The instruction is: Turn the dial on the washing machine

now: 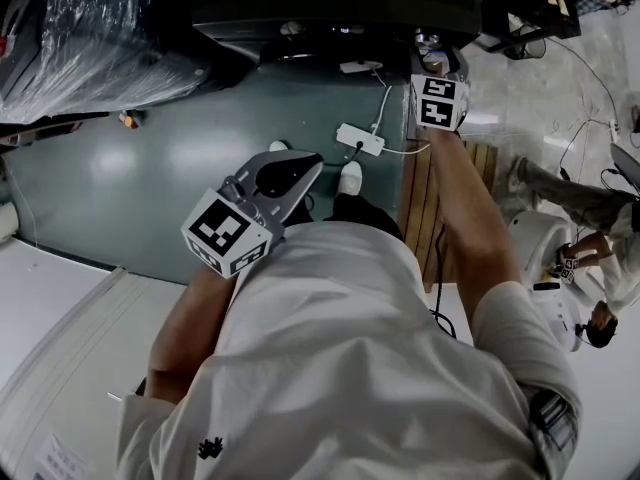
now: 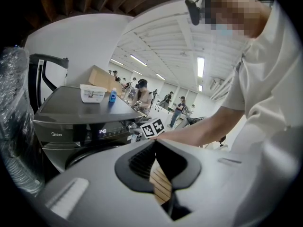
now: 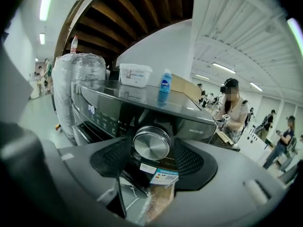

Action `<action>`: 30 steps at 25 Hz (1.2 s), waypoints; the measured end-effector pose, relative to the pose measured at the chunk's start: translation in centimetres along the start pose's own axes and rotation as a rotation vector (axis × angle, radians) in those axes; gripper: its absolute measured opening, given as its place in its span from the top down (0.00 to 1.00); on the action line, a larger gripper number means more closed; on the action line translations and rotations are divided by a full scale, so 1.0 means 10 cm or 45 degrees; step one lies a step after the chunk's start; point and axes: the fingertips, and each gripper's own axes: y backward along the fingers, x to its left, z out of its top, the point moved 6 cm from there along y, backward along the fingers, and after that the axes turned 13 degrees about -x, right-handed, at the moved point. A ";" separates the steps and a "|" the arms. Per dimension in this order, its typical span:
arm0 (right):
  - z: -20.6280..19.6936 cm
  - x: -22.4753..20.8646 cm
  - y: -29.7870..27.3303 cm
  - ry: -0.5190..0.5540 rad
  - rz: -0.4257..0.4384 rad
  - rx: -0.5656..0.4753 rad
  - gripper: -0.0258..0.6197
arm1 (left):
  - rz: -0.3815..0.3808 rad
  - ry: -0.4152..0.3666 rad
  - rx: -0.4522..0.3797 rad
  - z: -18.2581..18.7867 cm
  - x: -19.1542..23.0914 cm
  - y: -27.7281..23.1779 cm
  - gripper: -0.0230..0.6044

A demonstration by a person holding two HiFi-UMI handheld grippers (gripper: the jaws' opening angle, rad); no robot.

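Fingers [image 3: 110, 159] of the right gripper [image 3: 150, 151] are spread to either side of the dial [image 3: 151, 143], close to its rim but, as far as I can judge, not yet clamped on it, so the whole turn is left to do. That dial sits on the front panel of the dark washing machine [image 3: 142, 110], and nothing blocks the reach. Beside the machine stands a plastic-wrapped bundle [image 3: 78, 79]; on its top sit a white box [image 3: 135, 74] and a small blue bottle [image 3: 165, 86]. Well apart, the left gripper [image 2: 158, 167] hangs near the person's body, its fingers apart with nothing between them.
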 end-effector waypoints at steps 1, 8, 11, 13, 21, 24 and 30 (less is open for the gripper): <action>-0.02 0.02 0.00 0.041 0.008 0.004 0.56 | -0.006 0.000 0.002 0.00 0.00 -0.01 0.87; -0.12 0.11 -0.06 0.250 0.030 0.062 0.56 | -0.010 -0.002 0.006 -0.01 -0.01 0.00 0.87; -0.10 0.10 -0.09 0.245 0.011 0.079 0.56 | -0.002 0.002 0.006 -0.02 -0.01 0.01 0.87; -0.11 0.11 -0.12 0.231 -0.002 0.090 0.56 | 0.005 0.008 0.004 -0.03 -0.01 0.04 0.87; -0.10 0.08 -0.15 0.165 -0.069 0.102 0.56 | 0.020 0.010 -0.006 -0.03 0.00 0.09 0.87; -0.11 0.07 -0.15 0.096 -0.079 0.098 0.56 | 0.016 0.012 -0.008 -0.03 0.00 0.12 0.87; -0.05 0.01 -0.12 -0.102 -0.094 0.077 0.56 | 0.011 0.011 -0.025 0.01 0.01 0.11 0.87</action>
